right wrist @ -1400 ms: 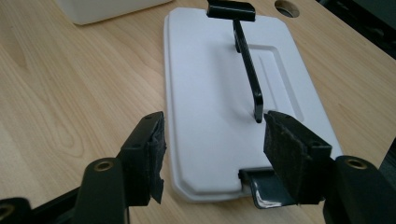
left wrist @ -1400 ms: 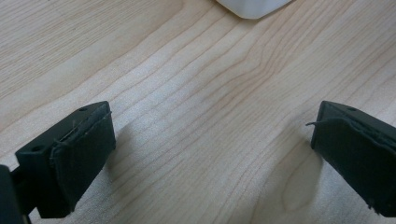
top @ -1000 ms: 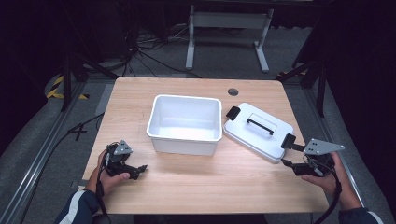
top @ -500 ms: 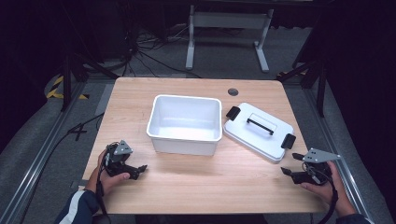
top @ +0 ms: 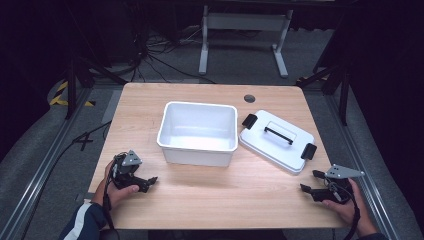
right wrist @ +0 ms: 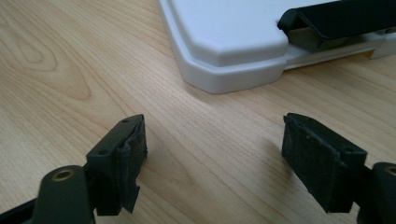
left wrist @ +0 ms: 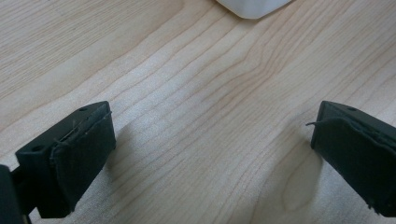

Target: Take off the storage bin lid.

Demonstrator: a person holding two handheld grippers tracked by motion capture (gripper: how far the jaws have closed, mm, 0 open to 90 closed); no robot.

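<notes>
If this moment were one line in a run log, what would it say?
left gripper: open, empty, low over table | right gripper: open, empty, near lid | white bin: empty, uncovered | lid: beside bin

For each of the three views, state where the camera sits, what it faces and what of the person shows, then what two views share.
High view: above the person's side, looking forward and down at the table, white bin, lid; both hands show, left gripper, right gripper.
Left gripper view: on the left gripper, low over the wood; open fingers, bin corner at top.
Right gripper view: on the right gripper; open fingers facing the lid's corner.
Shared: the lid is in both the high and right gripper views.
</notes>
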